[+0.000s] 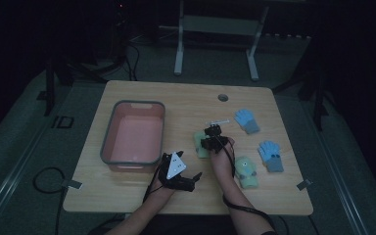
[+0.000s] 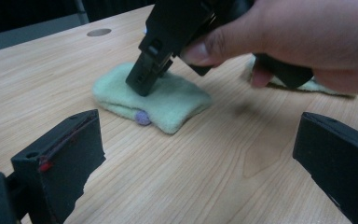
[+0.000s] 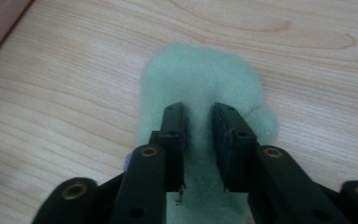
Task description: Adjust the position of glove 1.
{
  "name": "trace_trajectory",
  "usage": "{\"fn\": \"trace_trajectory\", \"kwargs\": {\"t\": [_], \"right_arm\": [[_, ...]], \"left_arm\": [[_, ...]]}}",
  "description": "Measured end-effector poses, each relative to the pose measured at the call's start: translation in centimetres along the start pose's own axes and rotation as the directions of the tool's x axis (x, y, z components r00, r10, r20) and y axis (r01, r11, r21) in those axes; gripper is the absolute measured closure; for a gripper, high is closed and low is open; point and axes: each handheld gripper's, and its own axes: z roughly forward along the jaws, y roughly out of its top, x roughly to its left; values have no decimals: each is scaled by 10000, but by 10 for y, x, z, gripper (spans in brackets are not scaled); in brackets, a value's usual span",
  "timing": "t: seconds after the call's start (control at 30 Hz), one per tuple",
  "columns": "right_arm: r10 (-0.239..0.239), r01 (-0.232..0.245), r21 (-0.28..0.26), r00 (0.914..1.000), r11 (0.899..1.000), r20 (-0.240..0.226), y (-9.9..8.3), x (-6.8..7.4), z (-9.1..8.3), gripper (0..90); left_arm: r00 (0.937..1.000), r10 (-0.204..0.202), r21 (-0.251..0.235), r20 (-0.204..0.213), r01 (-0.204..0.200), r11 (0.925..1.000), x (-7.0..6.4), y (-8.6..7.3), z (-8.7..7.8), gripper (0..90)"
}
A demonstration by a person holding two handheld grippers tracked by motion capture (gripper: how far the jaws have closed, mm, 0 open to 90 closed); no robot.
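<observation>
The right gripper (image 1: 214, 139) sits at frame centre in the high view, its jaws narrowed to a small gap and pressed down on the green mitten (image 3: 200, 84) lying flat on the table (image 1: 186, 100); whether the fabric is pinched cannot be told. The left gripper (image 1: 183, 180), lower centre beside the pink bin (image 1: 134, 131), has its jaws spread wide and holds nothing.

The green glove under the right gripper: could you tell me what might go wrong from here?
The right gripper has its fingers narrowly parted on the green glove, so it may pinch only a thin fold of fleece that slips out on lifting. The pink bin lies beyond the open left gripper, so a carry across could brush it.
</observation>
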Motion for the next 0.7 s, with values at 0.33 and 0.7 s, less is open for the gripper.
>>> {"fn": "trace_trajectory", "kwargs": {"t": [0.33,0.7], "right_arm": [[-411,405,-602,9991,9974,-87,9,-7,-26,616],[-744,725,-1178,9972,9904,-121,12,-29,-67,617]], "left_arm": [[10000,-22,-10,-10,21,10000,0,0,0,20],[10000,94,57,-31,-94,9999,-1,0,1,20]]}}
